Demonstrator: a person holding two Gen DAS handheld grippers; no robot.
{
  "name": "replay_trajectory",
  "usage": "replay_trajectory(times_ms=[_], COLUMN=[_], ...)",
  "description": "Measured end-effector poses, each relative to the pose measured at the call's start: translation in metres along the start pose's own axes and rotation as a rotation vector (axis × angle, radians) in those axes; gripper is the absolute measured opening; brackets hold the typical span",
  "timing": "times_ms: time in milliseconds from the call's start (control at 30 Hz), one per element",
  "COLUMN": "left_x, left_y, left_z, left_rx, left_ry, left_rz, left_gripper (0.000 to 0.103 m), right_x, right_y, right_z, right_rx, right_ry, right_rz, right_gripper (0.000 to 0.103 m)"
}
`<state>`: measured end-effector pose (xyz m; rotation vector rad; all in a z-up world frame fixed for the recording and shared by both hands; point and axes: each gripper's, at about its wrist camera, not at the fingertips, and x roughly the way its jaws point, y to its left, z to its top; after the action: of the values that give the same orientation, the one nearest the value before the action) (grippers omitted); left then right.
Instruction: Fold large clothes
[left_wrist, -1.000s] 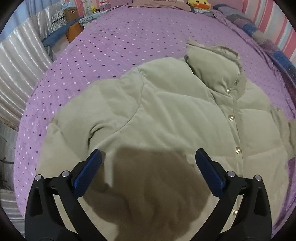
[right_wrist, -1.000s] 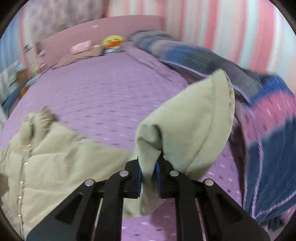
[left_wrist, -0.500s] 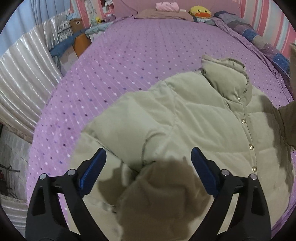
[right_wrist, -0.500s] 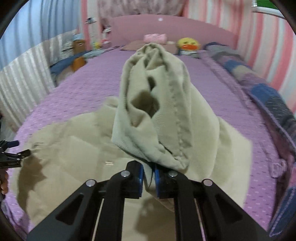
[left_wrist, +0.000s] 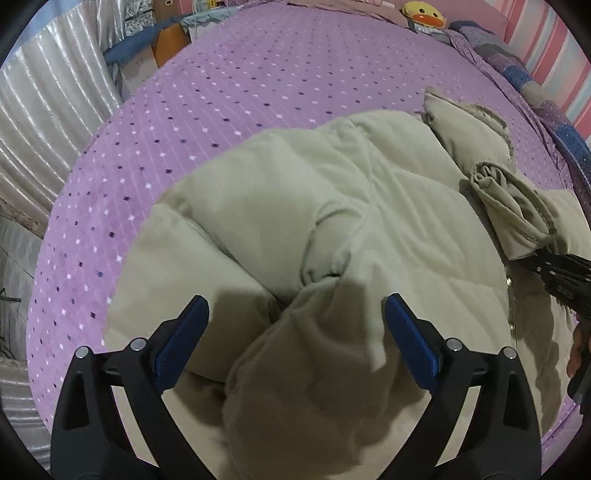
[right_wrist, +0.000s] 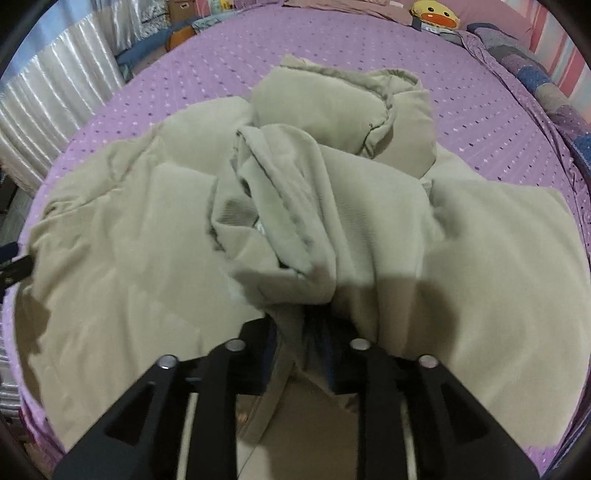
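**Sleeve laid across the jacket**

The left gripper (left_wrist: 293, 332) hangs with jaws wide over the near sleeve (left_wrist: 314, 373) of the pale green puffer jacket (left_wrist: 258, 206) on the purple bedspread (left_wrist: 221, 81). The right gripper (right_wrist: 308, 334) has just been opening, the other sleeve's cuff (right_wrist: 284, 206) loose between its parted jaws

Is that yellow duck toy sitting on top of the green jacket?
No, the duck toy rests far off at the head of the bed, well clear of the jacket.
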<state>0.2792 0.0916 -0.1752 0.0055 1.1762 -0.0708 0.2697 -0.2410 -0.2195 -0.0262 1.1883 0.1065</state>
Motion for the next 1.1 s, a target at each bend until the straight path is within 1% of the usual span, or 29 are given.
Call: replay_trajectory(times_ms=[33, 67, 100, 167, 233, 267, 300, 400, 467, 533, 567, 633, 733, 800, 833, 867, 900, 933, 967, 1000, 1033, 1100], left_x=[0.001, 0.000, 0.000, -0.005, -0.009, -0.012, -0.014, -0.018, -0.019, -0.018, -0.016, -0.009, 0.012, 0.031, 0.042, 0.055, 0.069, 0.078, 0.083, 0.085, 0.085, 0.081], left_y=[-0.003, -0.008, -0.013, -0.023, -0.038, -0.045, -0.053, -0.084, -0.106, -0.134, -0.145, -0.173, -0.206, -0.220, -0.226, -0.232, -0.238, -0.240, -0.239, -0.237, -0.235, -0.229], left_z=[0.001, 0.002, 0.003, 0.005, 0.006, 0.007, 0.008, 0.012, 0.017, 0.023, 0.025, 0.032, 0.041, 0.046, 0.049, 0.052, 0.053, 0.055, 0.056, 0.057, 0.059, 0.062], left_rx=[0.002, 0.008, 0.014, 0.028, 0.049, 0.060, 0.071, 0.114, 0.135, 0.158, 0.168, 0.195, 0.227, 0.230, 0.228, 0.230, 0.236, 0.230, 0.214, 0.202, 0.190, 0.181], left_ry=[0.002, 0.001, -0.003, -0.014, -0.016, -0.019, -0.023, -0.027, -0.022, -0.016, -0.011, 0.010, 0.046, 0.087, 0.112, 0.142, 0.180, 0.207, 0.222, 0.226, 0.224, 0.214], left_rz=[-0.006, -0.014, -0.016, -0.014, -0.026, -0.030, -0.035, -0.070, -0.104, -0.139, -0.153, -0.177, -0.173, -0.182, -0.185, -0.185, -0.180, -0.177, -0.195, -0.214, -0.233, -0.268], left_gripper=[0.095, 0.096, 0.097, 0.098, 0.098, 0.098, 0.099, 0.099, 0.099, 0.099, 0.099, 0.099, 0.099, 0.097, 0.095, 0.081, 0.066, 0.059, 0.049, 0.040, 0.037, 0.025], right_x=[-0.003, -0.016, -0.024, -0.042, -0.056, -0.068, -0.073, -0.095, -0.108, -0.111, -0.112, -0.107, -0.090, -0.075, -0.068, -0.059, -0.055, -0.051, -0.044, -0.039, -0.035, -0.029], right_y=[-0.001, -0.004, -0.004, -0.009, -0.021, -0.034, -0.039, -0.076, -0.107, -0.128, -0.145, -0.161, -0.183, -0.191, -0.194, -0.195, -0.196, -0.198, -0.198, -0.197, -0.195, -0.191], right_z=[0.000, -0.003, -0.005, -0.012, -0.019, -0.026, -0.026, -0.031, -0.033, -0.030, -0.030, -0.031, -0.030, -0.033, -0.033, -0.034, -0.035, -0.036, -0.036, -0.036, -0.036, -0.034], right_rx=[-0.001, -0.002, -0.008, -0.021, -0.005, 0.012, 0.023, 0.091, 0.149, 0.201, 0.239, 0.277, 0.325, 0.356, 0.374, 0.401, 0.416, 0.431, 0.445, 0.456, 0.462, 0.469], right_ry=[-0.001, -0.019, -0.047, -0.089, -0.104, -0.125, -0.136, -0.176, -0.197, -0.205, -0.204, -0.193, -0.163, -0.137, -0.132, -0.132, -0.136, -0.137, -0.129, -0.123, -0.120, -0.118], right_rz=[0.021, 0.056, 0.059, 0.015, 0.013, -0.002, -0.013, -0.062, -0.075, -0.080, -0.074, -0.061, -0.034, 0.013, 0.039, 0.076, 0.098, 0.124, 0.139, 0.137, 0.127, 0.107], right_gripper=[0.049, 0.078, 0.081, 0.081, 0.081, 0.081, 0.081, 0.081, 0.081, 0.081, 0.081, 0.081, 0.081, 0.081, 0.080, 0.079, 0.068, 0.060, 0.046, 0.036, 0.032, 0.022])
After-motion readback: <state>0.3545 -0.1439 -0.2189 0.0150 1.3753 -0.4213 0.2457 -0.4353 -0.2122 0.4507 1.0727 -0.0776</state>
